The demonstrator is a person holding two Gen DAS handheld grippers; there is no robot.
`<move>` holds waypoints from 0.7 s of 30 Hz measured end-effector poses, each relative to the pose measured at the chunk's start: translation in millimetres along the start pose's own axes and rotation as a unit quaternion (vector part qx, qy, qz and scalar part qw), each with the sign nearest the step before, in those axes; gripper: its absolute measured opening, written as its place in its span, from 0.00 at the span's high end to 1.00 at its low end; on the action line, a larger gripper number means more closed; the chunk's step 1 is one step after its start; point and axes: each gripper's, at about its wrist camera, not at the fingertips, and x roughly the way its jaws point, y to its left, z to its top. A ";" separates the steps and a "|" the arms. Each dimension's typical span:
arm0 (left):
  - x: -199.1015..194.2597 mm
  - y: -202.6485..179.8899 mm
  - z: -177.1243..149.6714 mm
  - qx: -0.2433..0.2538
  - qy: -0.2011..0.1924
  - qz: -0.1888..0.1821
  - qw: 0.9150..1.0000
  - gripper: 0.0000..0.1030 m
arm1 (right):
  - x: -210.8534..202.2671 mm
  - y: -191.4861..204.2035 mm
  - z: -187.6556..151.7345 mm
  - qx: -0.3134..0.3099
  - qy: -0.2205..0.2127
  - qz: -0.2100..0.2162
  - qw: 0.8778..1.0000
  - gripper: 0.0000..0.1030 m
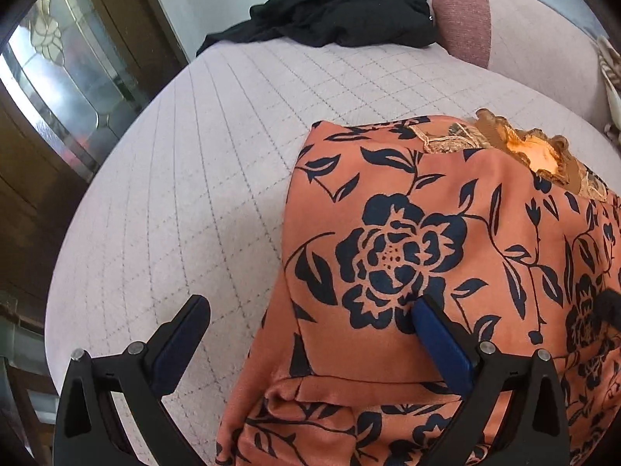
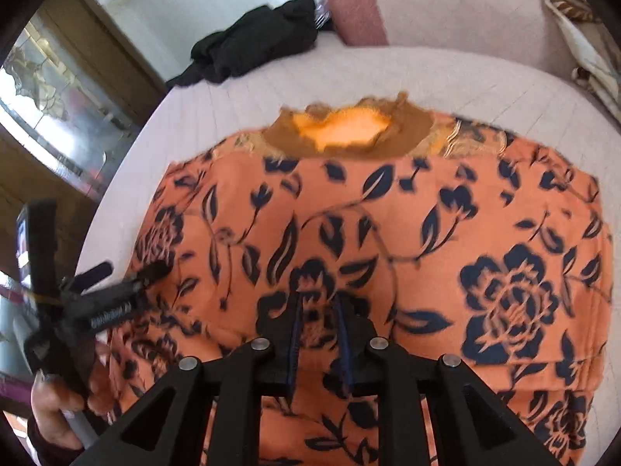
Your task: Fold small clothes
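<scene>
We are looking at an orange garment with dark blue flowers and leaves, lying flat on the quilted bed and reaching to its near edge. A folded layer is crossing its near part. At its far side, the brown lace neckline is showing.

Our left gripper is standing wide, one finger over the bare bed, the other over the cloth's left edge. Our right gripper is narrow above the cloth; whether it is pinching fabric we cannot tell. A black garment is lying at the far edge.
</scene>
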 end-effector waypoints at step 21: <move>0.3 -20.8 -11.5 0.025 -0.017 0.010 0.999 0.00 | -4.1 -30.0 27.0 0.057 -0.043 -0.092 0.993 0.77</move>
